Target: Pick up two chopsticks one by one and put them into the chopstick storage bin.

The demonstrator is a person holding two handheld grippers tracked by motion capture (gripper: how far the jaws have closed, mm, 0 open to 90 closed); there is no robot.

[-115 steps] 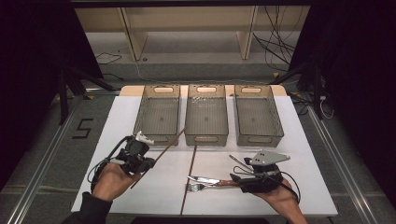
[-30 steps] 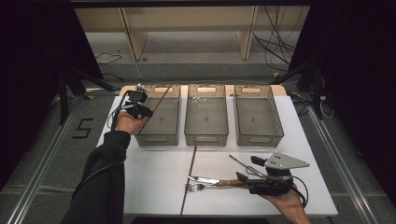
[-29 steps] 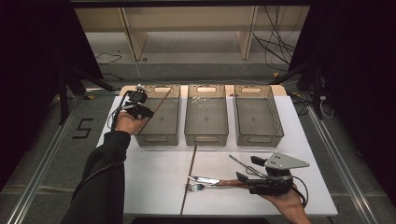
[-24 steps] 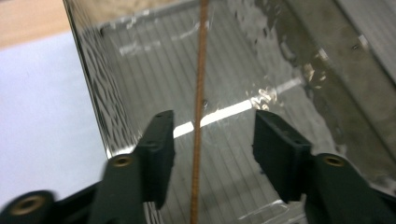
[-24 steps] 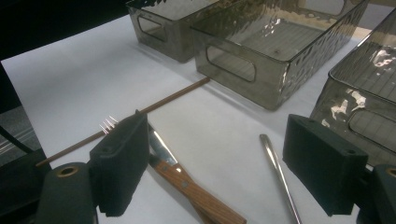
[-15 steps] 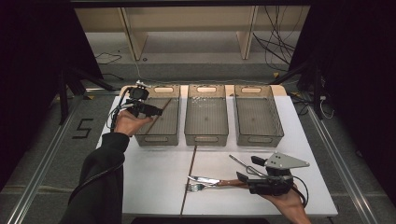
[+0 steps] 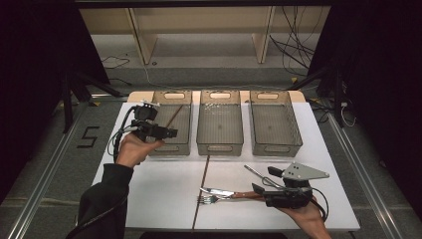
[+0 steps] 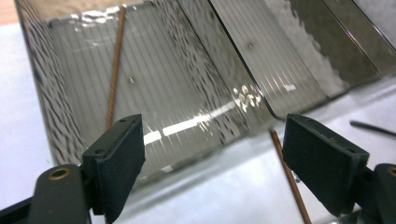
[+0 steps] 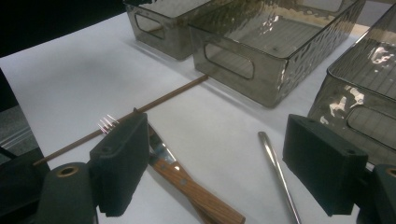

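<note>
The left gripper (image 7: 170, 133) is being held spread and empty at the left bin (image 7: 175, 145), where one chopstick (image 8: 114, 72) is lying. The right gripper (image 9: 212, 168), also spread, is being hovered over the fork (image 9: 187, 184); neighbouring cutlery could be knocked askew during closing.

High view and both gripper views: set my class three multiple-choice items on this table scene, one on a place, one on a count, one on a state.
1. Where does the thin brown stick lie?
A. left bin
B. middle bin
C. right bin

2. How many clear bins stand in the row?
A. two
B. three
C. four

3. How do the left gripper's jaws stand?
A. shut on a fork
B. shut and empty
C. open and empty

Key: 1 A, the stick lies slanted in the left bin. 2 B, left, middle bin and right bin. 3 C, a wide gap, nothing between them.
</note>
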